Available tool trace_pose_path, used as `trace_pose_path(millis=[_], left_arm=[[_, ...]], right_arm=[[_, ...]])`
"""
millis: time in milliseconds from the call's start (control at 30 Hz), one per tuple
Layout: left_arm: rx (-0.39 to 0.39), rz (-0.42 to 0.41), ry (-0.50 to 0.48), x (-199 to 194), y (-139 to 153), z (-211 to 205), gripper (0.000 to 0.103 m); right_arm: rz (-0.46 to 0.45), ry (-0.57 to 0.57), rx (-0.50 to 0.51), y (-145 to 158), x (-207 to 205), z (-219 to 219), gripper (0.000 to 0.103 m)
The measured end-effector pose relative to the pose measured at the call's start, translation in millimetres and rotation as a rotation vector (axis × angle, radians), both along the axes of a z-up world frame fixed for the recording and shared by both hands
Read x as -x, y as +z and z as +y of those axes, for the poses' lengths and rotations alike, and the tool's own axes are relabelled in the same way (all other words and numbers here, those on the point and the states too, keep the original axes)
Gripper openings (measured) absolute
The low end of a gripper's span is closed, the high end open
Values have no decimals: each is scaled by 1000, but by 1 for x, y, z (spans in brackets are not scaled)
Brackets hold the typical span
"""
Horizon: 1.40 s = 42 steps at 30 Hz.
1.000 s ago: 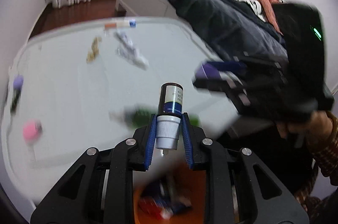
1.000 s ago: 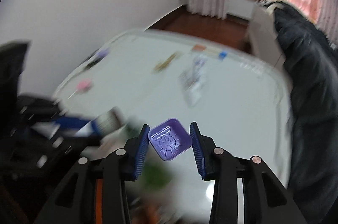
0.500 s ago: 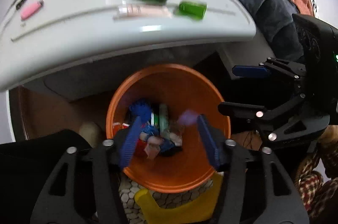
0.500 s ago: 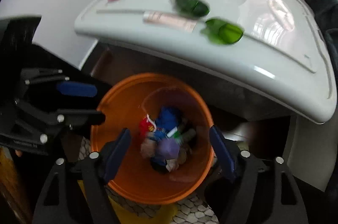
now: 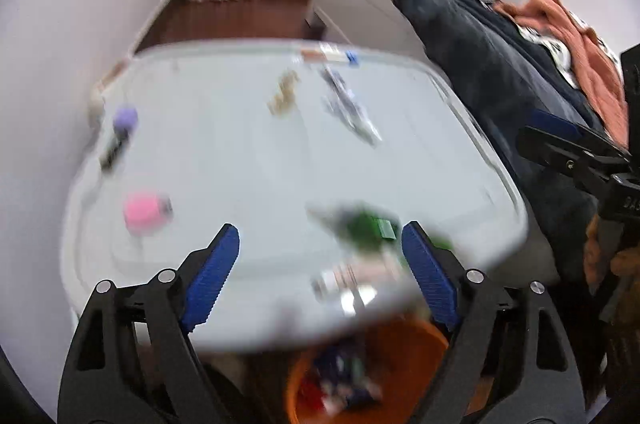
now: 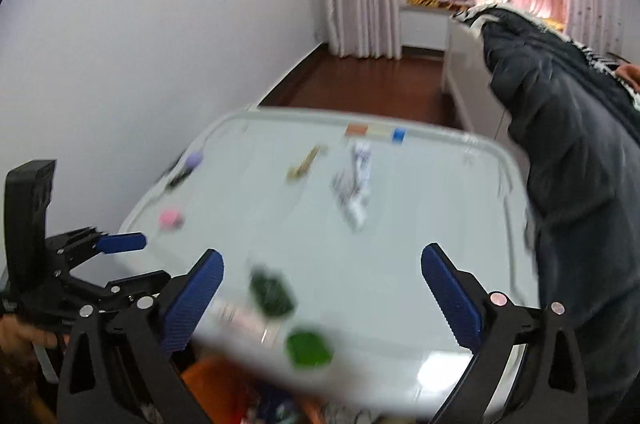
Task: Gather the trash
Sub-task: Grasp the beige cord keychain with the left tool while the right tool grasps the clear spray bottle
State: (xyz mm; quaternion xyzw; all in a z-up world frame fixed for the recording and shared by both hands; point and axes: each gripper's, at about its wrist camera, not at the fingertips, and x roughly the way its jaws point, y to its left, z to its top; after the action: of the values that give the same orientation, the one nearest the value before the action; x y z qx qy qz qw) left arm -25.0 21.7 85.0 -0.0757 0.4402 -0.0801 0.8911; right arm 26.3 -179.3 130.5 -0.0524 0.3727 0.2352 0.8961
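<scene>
Trash remains on the white table (image 5: pixel 248 159): green bottles (image 5: pixel 360 228) and a tube (image 5: pixel 340 278) just ahead of the left gripper (image 5: pixel 316 264), wrappers (image 6: pixel 354 183) farther off. The orange bin (image 5: pixel 360 376) sits below the jaws. Both grippers have just been opening, the right gripper (image 6: pixel 320 288) too, wide and empty. The step looks like returning for another pick, probably the near bottles. Both point downward across the table.

Two green bottles (image 6: pixel 272 290), two markers (image 6: pixel 170 218), one orange bin (image 5: pixel 400 352), one white table (image 5: pixel 240 163).
</scene>
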Motion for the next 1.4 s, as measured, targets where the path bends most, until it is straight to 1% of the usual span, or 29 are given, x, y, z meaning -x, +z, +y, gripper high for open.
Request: trace_pose_path(millis=[67, 100, 167, 200, 233, 300, 367, 400, 467, 500, 567, 600, 633, 667, 767, 867, 900, 1000, 1067, 1133, 1200, 1300, 1367, 1400], left_arm=[[-25, -16, 25, -30, -1, 2, 83], [-42, -21, 27, -51, -5, 2, 83], [-69, -8, 27, -89, -20, 1, 83], [-67, 2, 25, -101, -25, 3, 83], [-57, 16, 26, -115, -33, 3, 82], [-55, 49, 31, -147, -54, 3, 78], [-69, 73, 25, -168, -69, 1, 71], [-86, 82, 25, -179, -76, -1, 70], [-107, 103, 23, -197, -90, -5, 64], [-112, 113, 26, -202, -94, -5, 62], [-121, 122, 32, -209, -100, -7, 47], [-146, 98, 34, -210, -99, -9, 37], [-140, 91, 22, -210, -98, -10, 15], [-152, 92, 32, -210, -97, -10, 15], [-120, 82, 56, -202, -90, -2, 15], [-69, 52, 81, -184, -68, 11, 15], [-54, 34, 85, -174, -56, 15, 15], [-31, -30, 88, -146, -30, 17, 15], [-13, -70, 78, -127, -17, 16, 15], [-11, -94, 67, -118, -12, 14, 15], [5, -88, 51, -116, -15, 14, 15], [6, -59, 25, -115, -24, 12, 15], [10, -45, 19, -115, -28, 11, 15], [17, -40, 18, -115, -30, 11, 15]], right_arm=[[-18, -33, 1, -1, -24, 5, 98], [-21, -47, 3, -2, -32, 3, 98], [-26, -78, -7, -13, -48, 0, 98], [-23, -84, -14, -19, -49, -3, 98], [-13, -90, -21, -27, -53, -6, 98], [42, -109, 0, -41, -65, -11, 98], [33, -107, -2, -40, -68, -13, 98], [18, -114, 14, -39, -69, -14, 98], [-13, -126, 48, -37, -67, -16, 98], [-19, -128, 55, -36, -67, -17, 98], [-8, -118, 49, -37, -64, -16, 98], [-2, -111, 51, -39, -64, -15, 98], [1, -108, 58, -40, -64, -14, 98], [3, -104, 74, -42, -65, -12, 98], [9, -104, 82, -45, -66, -11, 98], [13, -111, 78, -47, -73, -8, 98], [16, -105, 81, -50, -78, -5, 98], [34, -64, 122, -68, -96, 11, 98], [70, -36, 168, -90, -113, 26, 98], [93, -21, 216, -110, -130, 42, 94], [110, -14, 239, -124, -137, 54, 91], [143, -7, 243, -135, -141, 66, 86], [128, -3, 272, -137, -141, 74, 81], [131, -4, 288, -140, -142, 77, 73]])
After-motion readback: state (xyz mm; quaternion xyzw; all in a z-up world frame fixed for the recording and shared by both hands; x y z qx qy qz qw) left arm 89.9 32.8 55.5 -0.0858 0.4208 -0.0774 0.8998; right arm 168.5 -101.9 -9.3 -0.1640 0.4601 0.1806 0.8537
